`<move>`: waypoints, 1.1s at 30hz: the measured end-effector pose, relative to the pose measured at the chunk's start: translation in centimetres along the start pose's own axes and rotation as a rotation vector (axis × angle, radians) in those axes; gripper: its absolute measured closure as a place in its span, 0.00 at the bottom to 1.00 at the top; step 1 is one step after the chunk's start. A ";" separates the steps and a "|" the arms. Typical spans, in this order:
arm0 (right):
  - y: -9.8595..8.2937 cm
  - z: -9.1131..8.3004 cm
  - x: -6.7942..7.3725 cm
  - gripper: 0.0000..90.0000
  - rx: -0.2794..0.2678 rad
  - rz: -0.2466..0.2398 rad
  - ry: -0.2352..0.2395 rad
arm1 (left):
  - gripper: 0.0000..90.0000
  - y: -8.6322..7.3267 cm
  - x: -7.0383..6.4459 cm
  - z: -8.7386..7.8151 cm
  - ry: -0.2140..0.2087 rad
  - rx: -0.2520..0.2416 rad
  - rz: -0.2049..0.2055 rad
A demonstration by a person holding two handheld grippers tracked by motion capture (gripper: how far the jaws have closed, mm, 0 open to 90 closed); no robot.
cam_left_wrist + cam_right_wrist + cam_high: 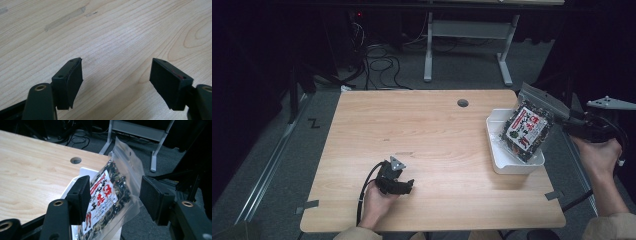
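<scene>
A clear bag of dark dried food with a white and red label (528,131) stands tilted, its lower end in a white tray (512,169) at the table's right edge. The bag's top leans out to the right. My right gripper (563,121) is open beside the tray. In the right gripper view the bag (105,195) sits between the spread jaws of that gripper (115,187), neither pad pressing it, with the tray (85,172) behind. My left gripper (410,186) rests low at the table's front left. It (116,72) is open over bare wood.
The wooden table has a round cable hole (462,103) at the back and grey tape pieces (307,206) (554,195) at its front corners. Beyond it, a grey desk frame (467,30) and loose cables (379,65) sit on the floor.
</scene>
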State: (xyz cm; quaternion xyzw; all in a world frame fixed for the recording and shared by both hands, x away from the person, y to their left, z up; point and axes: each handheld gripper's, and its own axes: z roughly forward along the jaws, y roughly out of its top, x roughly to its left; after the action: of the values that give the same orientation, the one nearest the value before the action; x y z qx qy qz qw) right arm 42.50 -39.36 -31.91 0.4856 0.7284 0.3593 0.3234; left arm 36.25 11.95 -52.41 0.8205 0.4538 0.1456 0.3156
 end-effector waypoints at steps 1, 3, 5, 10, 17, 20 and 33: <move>-0.1 0.0 0.2 0.48 0.001 -0.004 0.005 | 0.30 0.0 0.0 0.0 -0.002 0.002 -0.001; -0.1 0.0 0.4 0.48 -0.002 -0.017 0.005 | 0.30 0.0 0.0 0.0 -0.002 0.001 0.000; -0.1 -0.1 0.6 0.48 -0.012 -0.018 0.014 | 0.30 0.0 0.0 0.0 -0.002 0.000 0.000; -0.2 -0.6 1.3 0.50 -0.022 -0.025 0.024 | 0.30 0.0 0.0 -0.1 -0.004 -0.004 -0.003; -0.9 -1.8 2.6 0.52 -0.065 -0.034 0.069 | 0.30 0.0 0.0 -0.3 -0.005 -0.007 0.000; -1.5 -2.8 3.7 0.52 -0.082 -0.058 0.087 | 0.30 0.1 0.0 -0.4 -0.010 -0.012 -0.007; -4.4 -4.3 6.2 0.58 -0.078 -0.071 0.205 | 0.29 0.2 0.1 -1.0 -0.005 -0.032 -0.009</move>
State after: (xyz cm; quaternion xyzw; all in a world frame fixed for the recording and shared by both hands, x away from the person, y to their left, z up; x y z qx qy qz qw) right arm 34.90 -35.63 -34.01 0.4071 0.7598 0.4237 0.2782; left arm 35.87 12.34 -51.57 0.8137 0.4542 0.1495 0.3306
